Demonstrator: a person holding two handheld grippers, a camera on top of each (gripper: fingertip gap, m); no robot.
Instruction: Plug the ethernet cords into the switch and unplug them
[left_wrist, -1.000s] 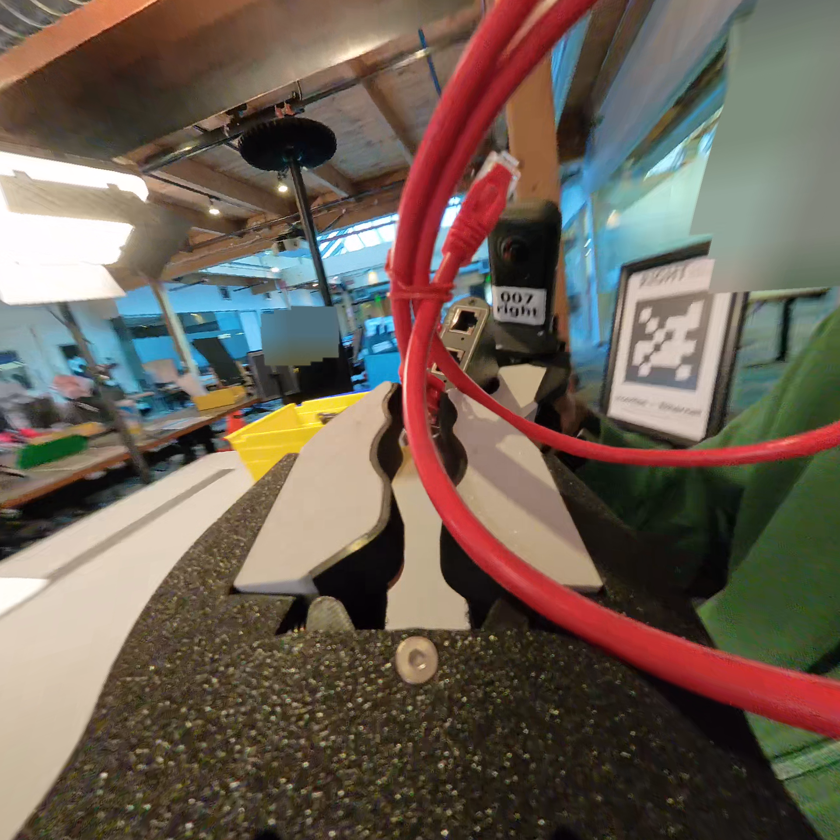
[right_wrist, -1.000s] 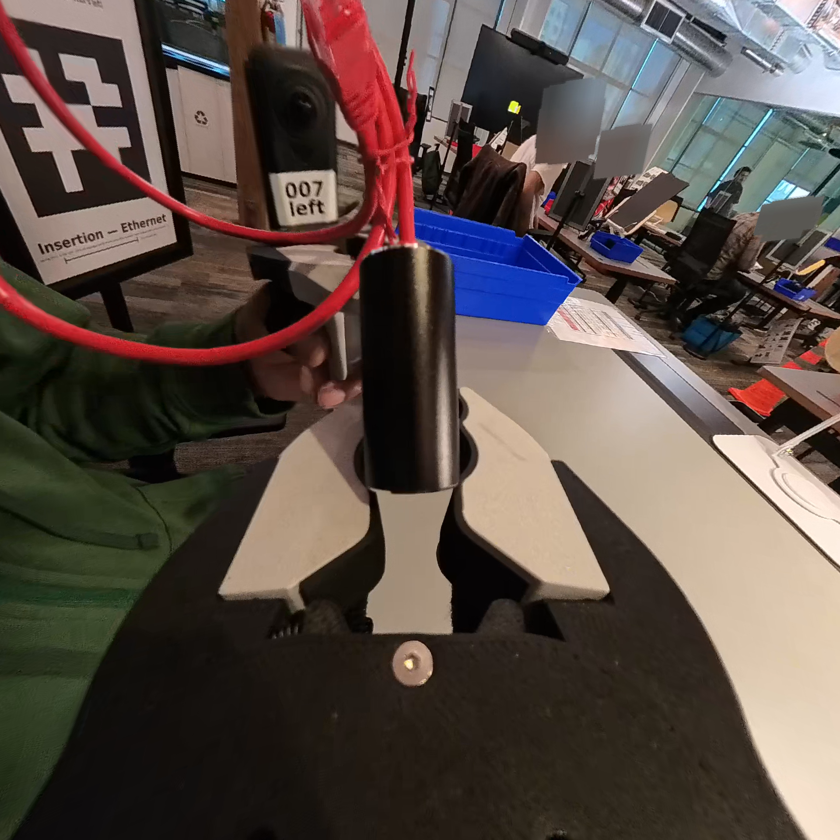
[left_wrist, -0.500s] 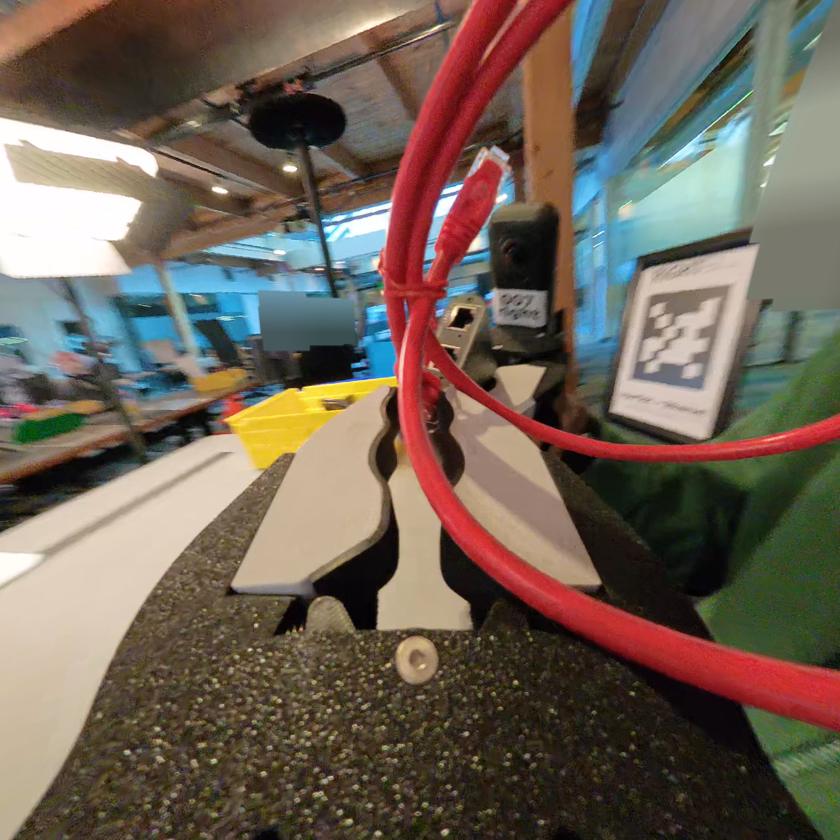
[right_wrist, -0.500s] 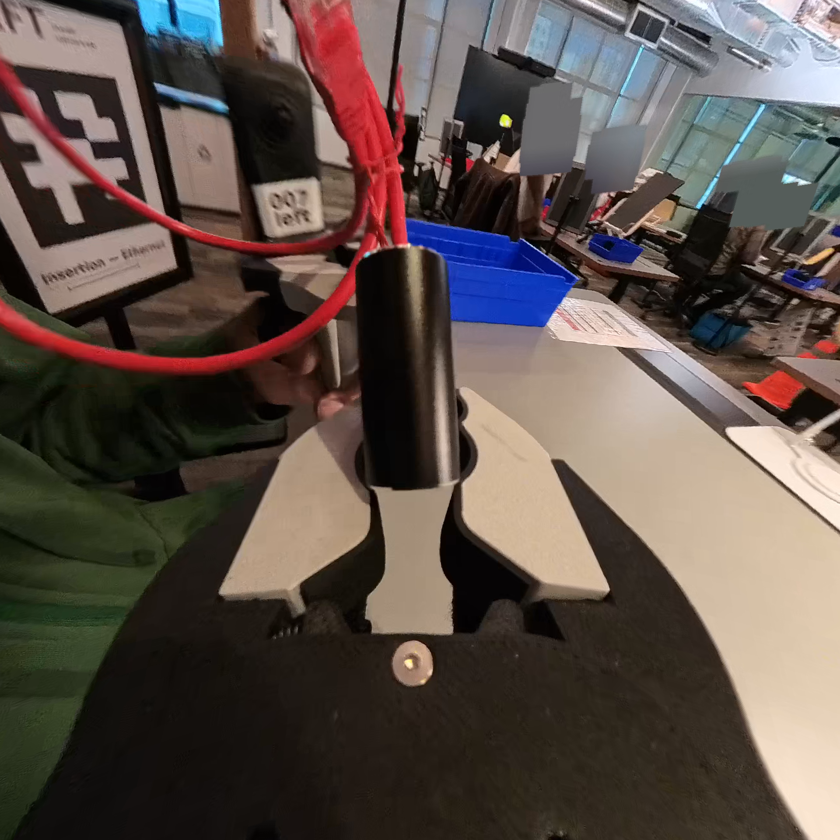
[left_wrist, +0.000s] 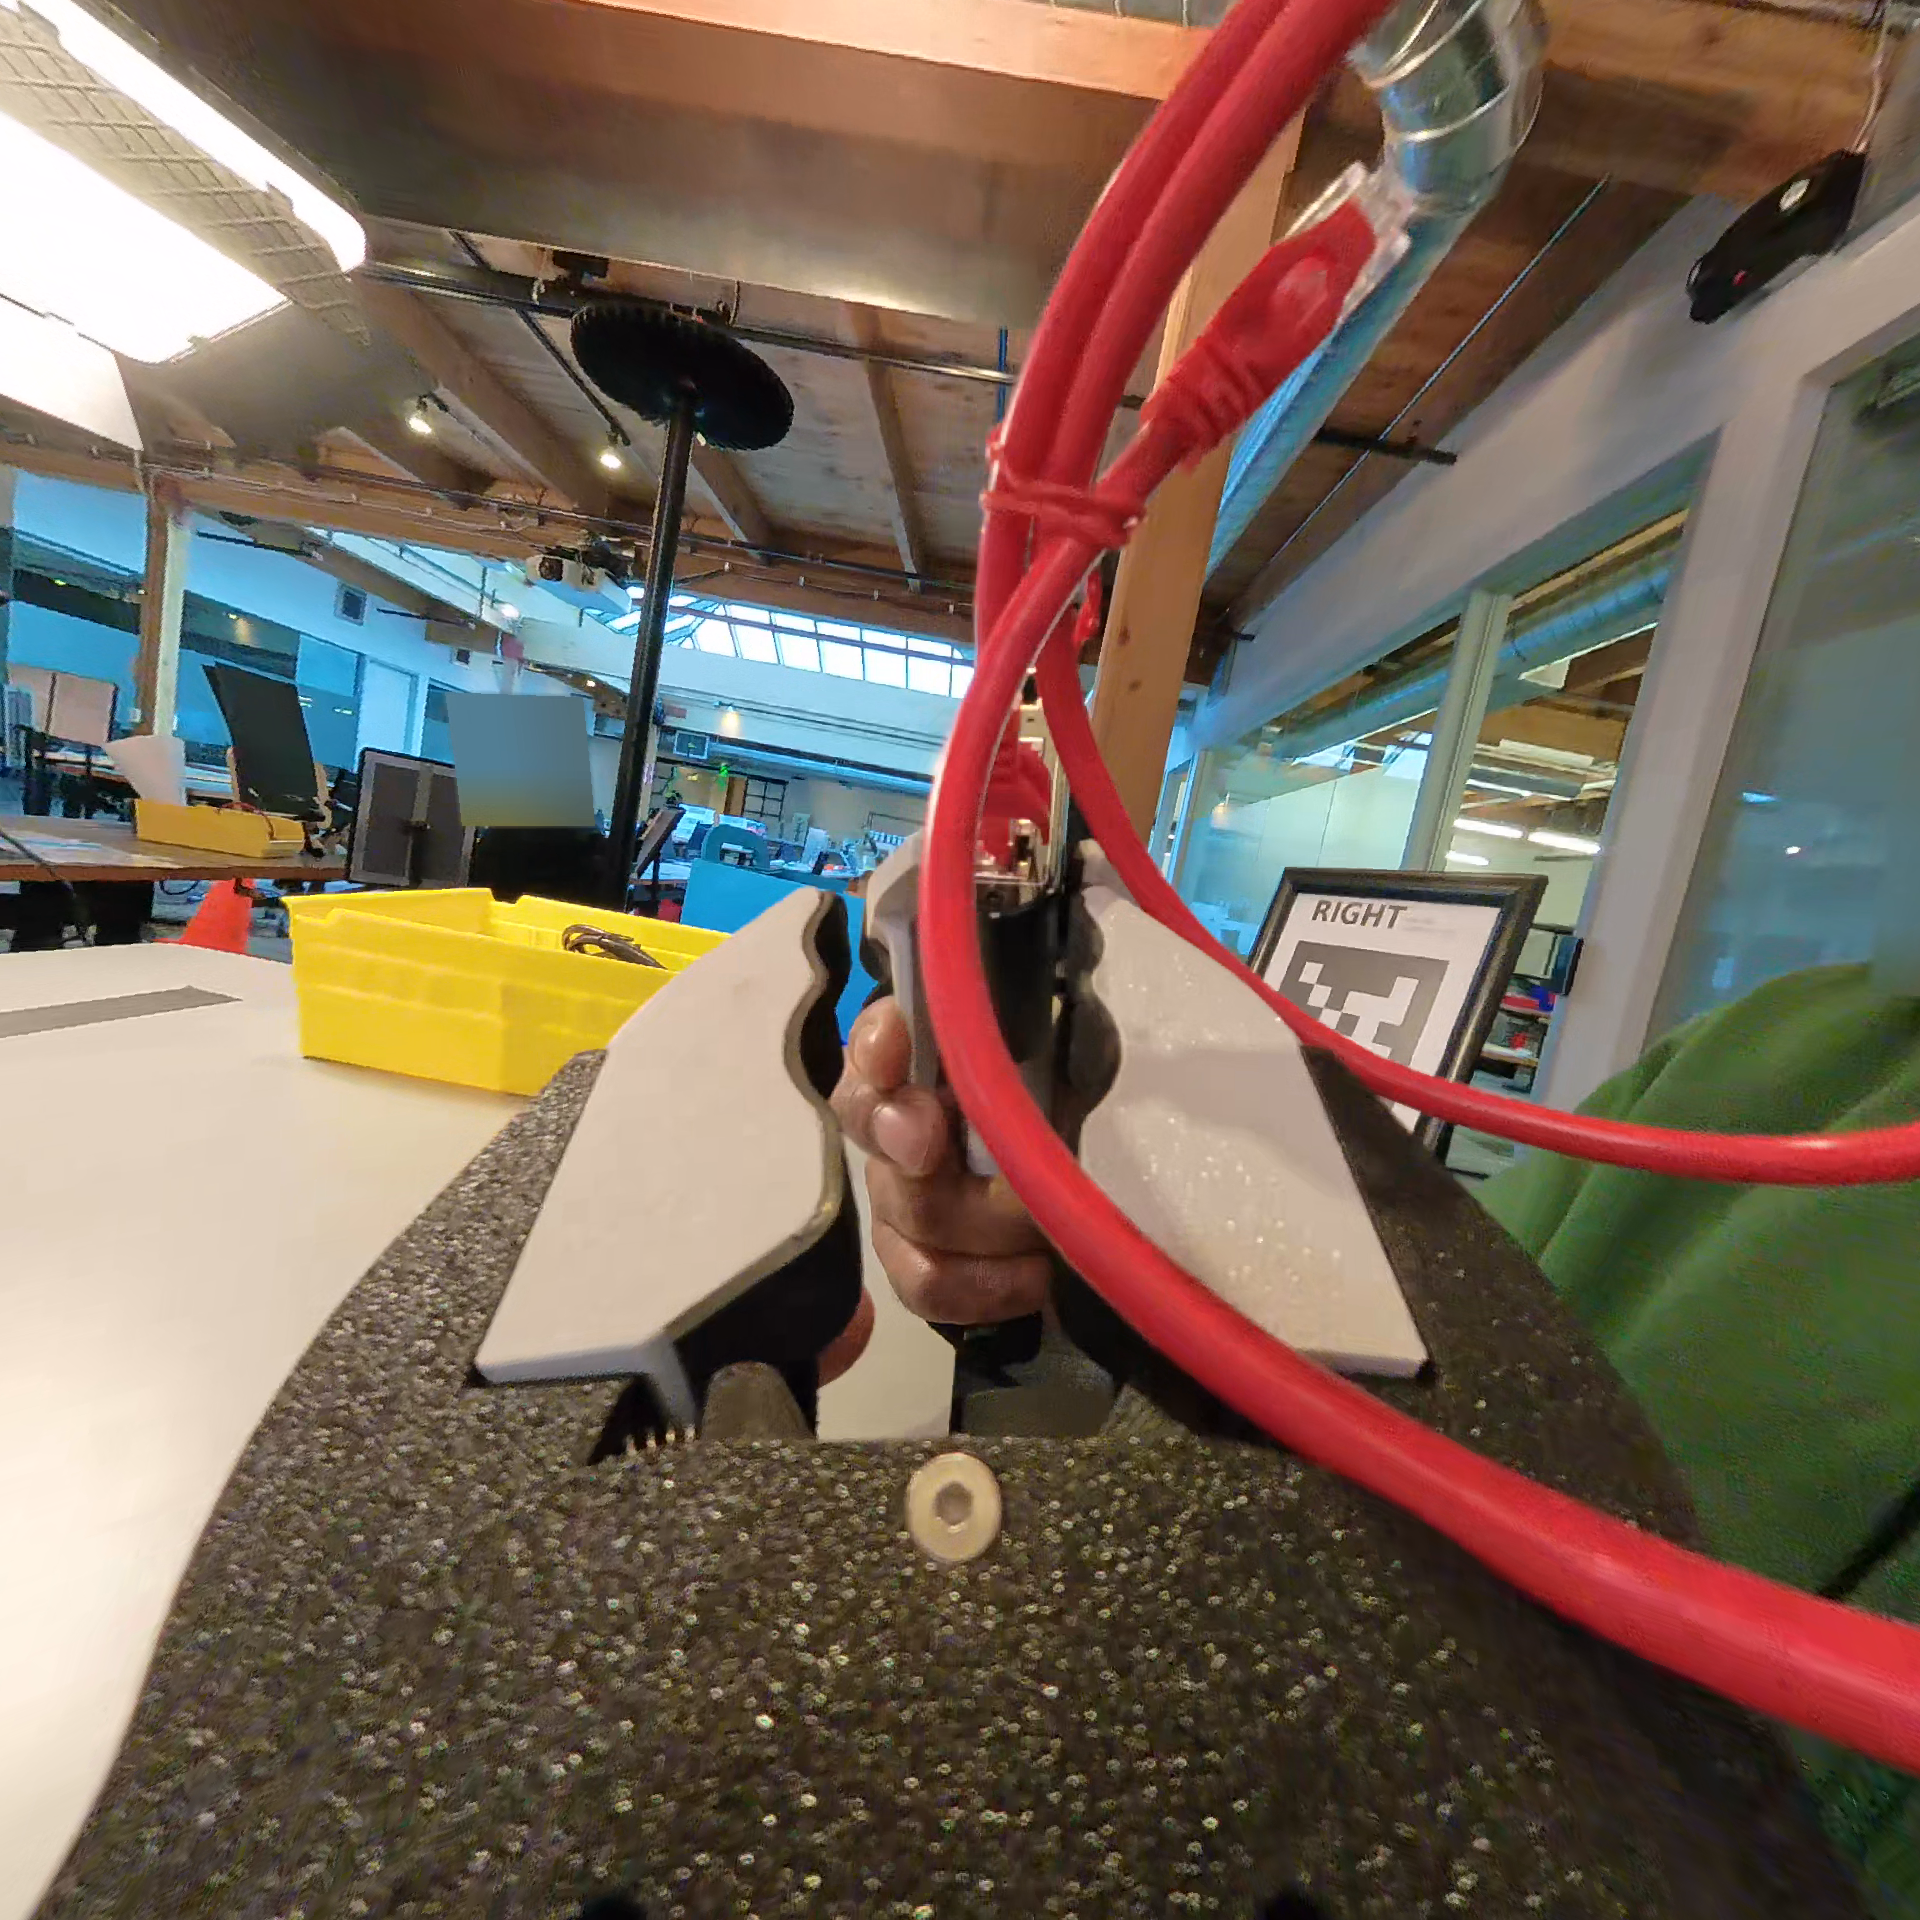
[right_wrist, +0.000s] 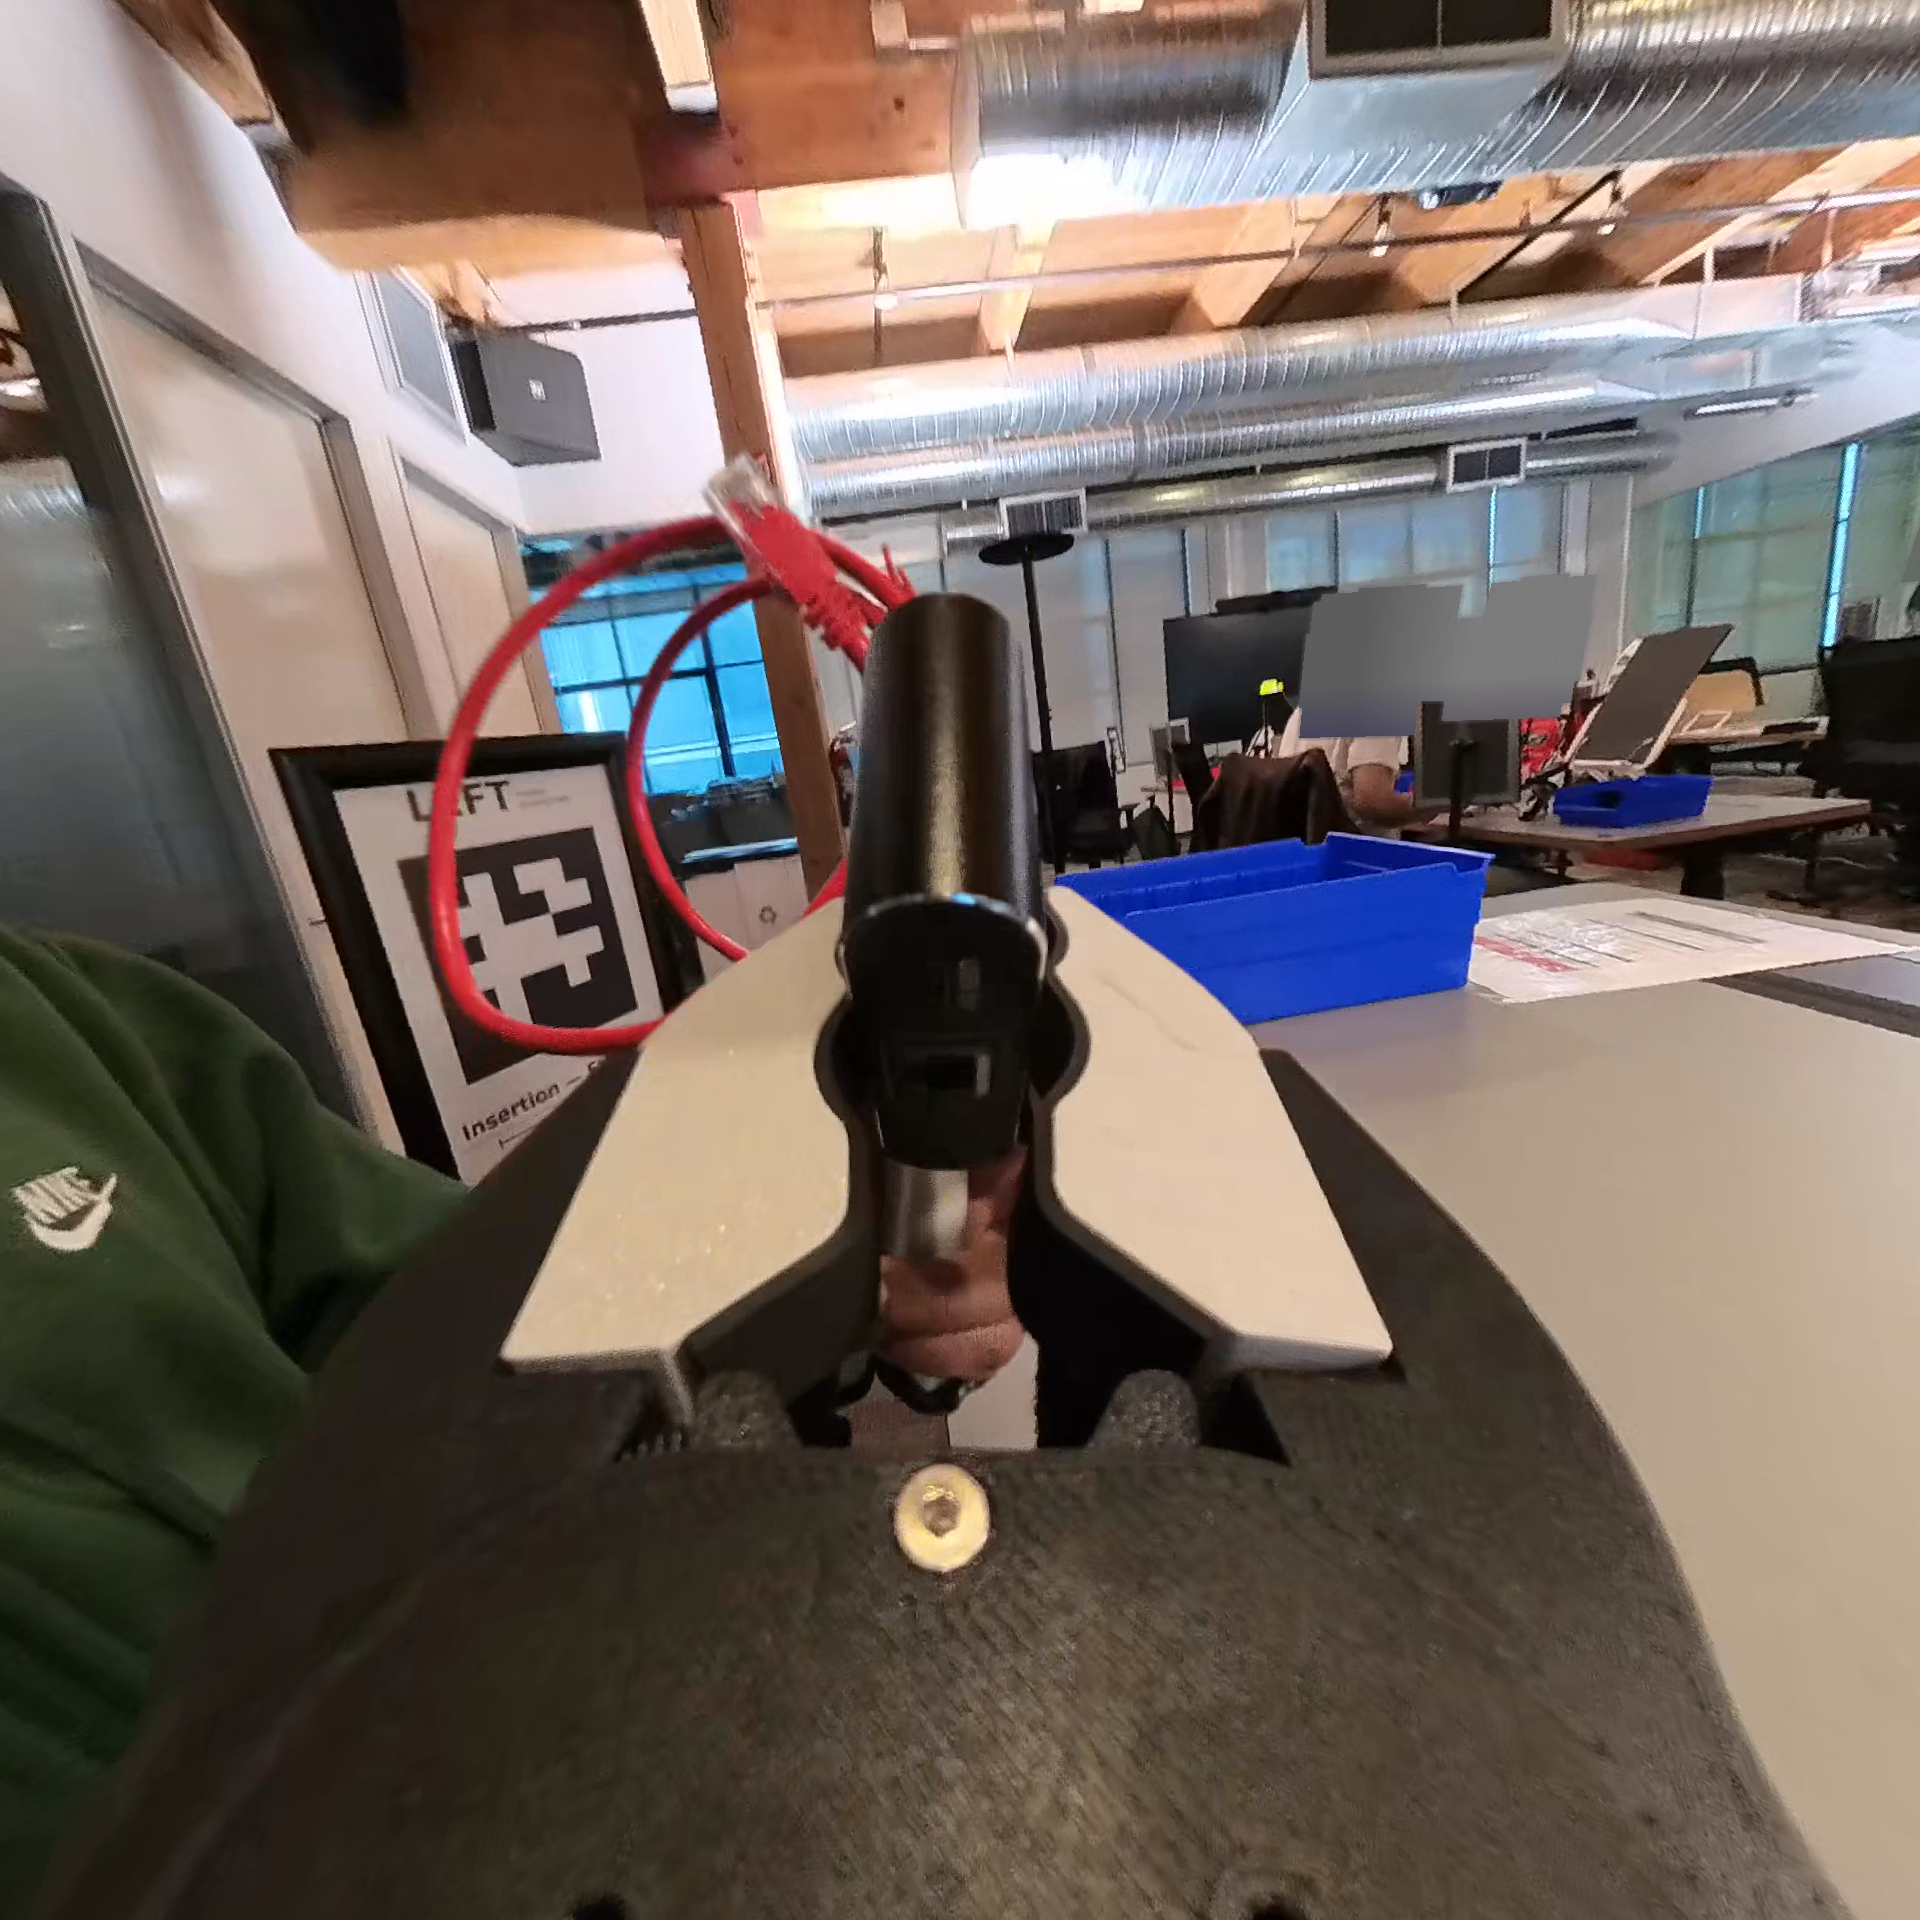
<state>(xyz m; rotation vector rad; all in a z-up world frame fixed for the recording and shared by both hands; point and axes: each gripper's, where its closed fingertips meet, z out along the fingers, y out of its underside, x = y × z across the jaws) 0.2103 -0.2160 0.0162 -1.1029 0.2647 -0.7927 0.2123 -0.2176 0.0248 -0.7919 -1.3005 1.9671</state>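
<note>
The left tongs (left_wrist: 956, 935) have opened wide off the red ethernet cord (left_wrist: 1039, 416), whose plug (left_wrist: 1013, 821) now seems seated in the switch (right_wrist: 940, 790) at twelve o'clock, clamped by the right tongs (right_wrist: 940, 935), so unplugging likely follows.

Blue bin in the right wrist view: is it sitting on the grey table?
Yes, the blue bin rests on the grey table, beyond the right gripper's fingers.
</note>
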